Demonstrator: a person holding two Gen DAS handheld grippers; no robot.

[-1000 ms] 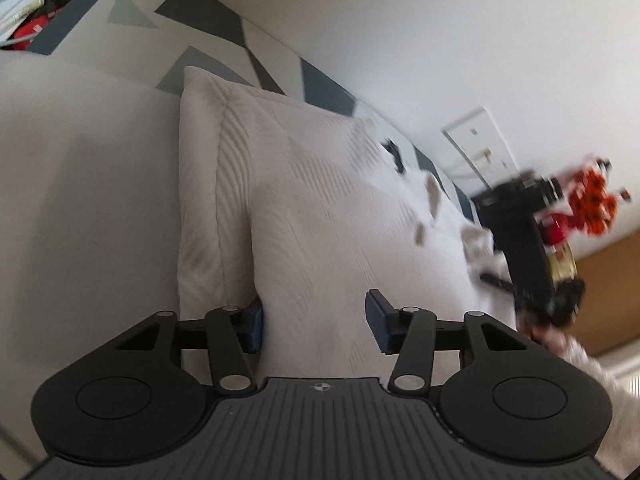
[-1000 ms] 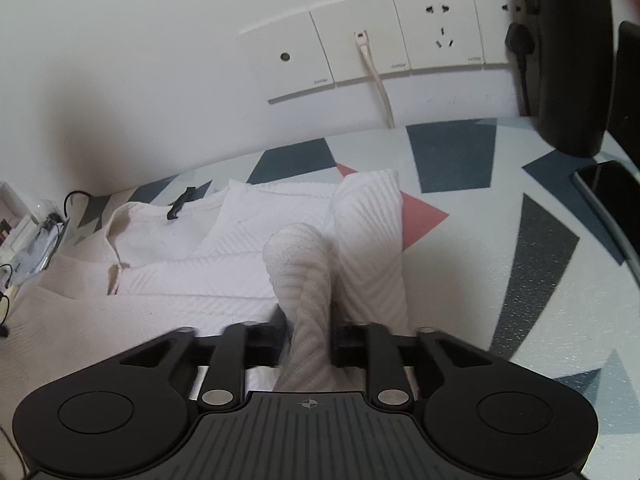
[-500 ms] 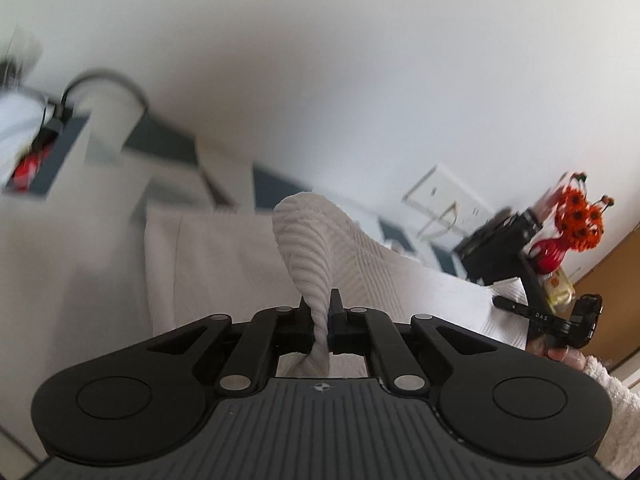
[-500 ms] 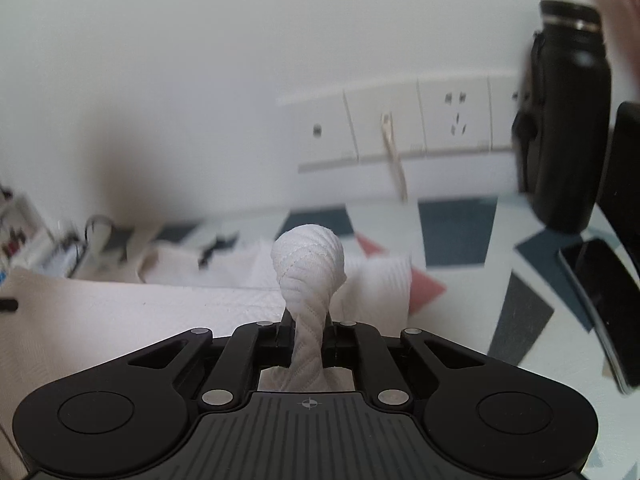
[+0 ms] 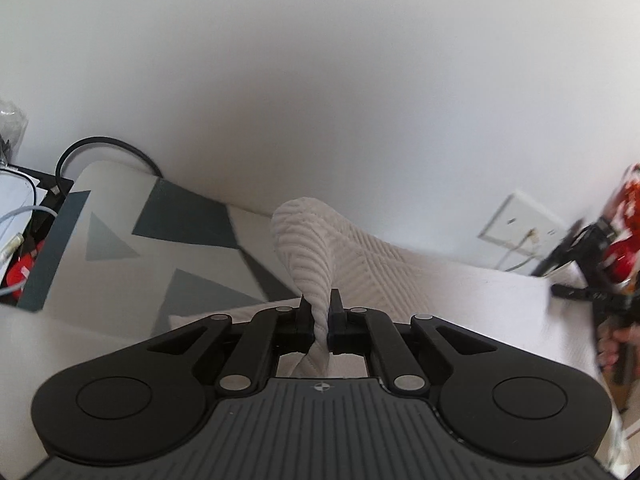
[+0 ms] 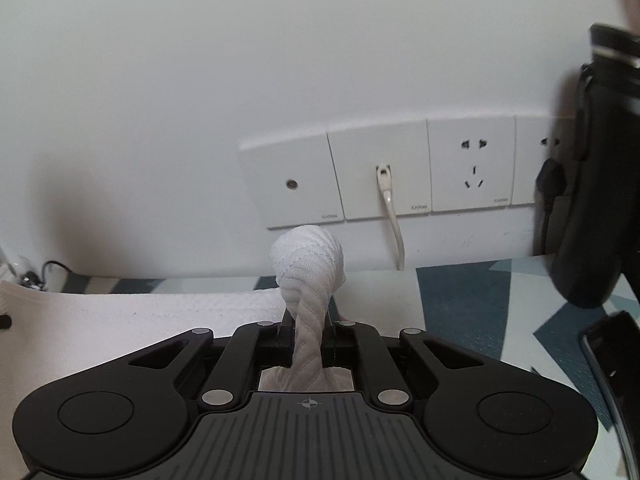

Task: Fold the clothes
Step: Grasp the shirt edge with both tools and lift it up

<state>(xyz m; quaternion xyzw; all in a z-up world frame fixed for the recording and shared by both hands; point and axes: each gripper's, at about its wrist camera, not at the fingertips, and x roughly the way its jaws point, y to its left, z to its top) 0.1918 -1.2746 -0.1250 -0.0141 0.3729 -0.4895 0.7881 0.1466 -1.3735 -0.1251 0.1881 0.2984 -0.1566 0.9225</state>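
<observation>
Nearest the left wrist camera, the left claw (image 5: 319,322) is pinched tight on a bunched fold of the white ribbed knit garment (image 5: 308,248), which bulges up above the jaws in a rounded loop. The right claw (image 6: 307,334) is closed the same way on another bunch of that garment (image 6: 307,256), the cloth twisted into a rope between the jaws and mushrooming into a knob above them. So the garment is gripped at two points, with its body spread out between and below the claws across the patterned surface with grey, teal and white triangles (image 5: 120,240).

Beyond the right claw, near the surface's right side, stand a tall black flask (image 6: 592,200) and a dark flat phone (image 6: 612,360); behind them a row of white wall sockets (image 6: 380,176) carries a plugged-in white cable (image 6: 394,232). Far off in the left view, black and grey cables (image 5: 100,148) lie at the surface's left end.

The grips look thick and twisted, which suggests the risks: layers may slip unevenly out of the jaws, or the fold may land skewed and wrinkled if one claw travels ahead of the other. A wide swing of cloth on the right could also brush the flask or drag the phone.
</observation>
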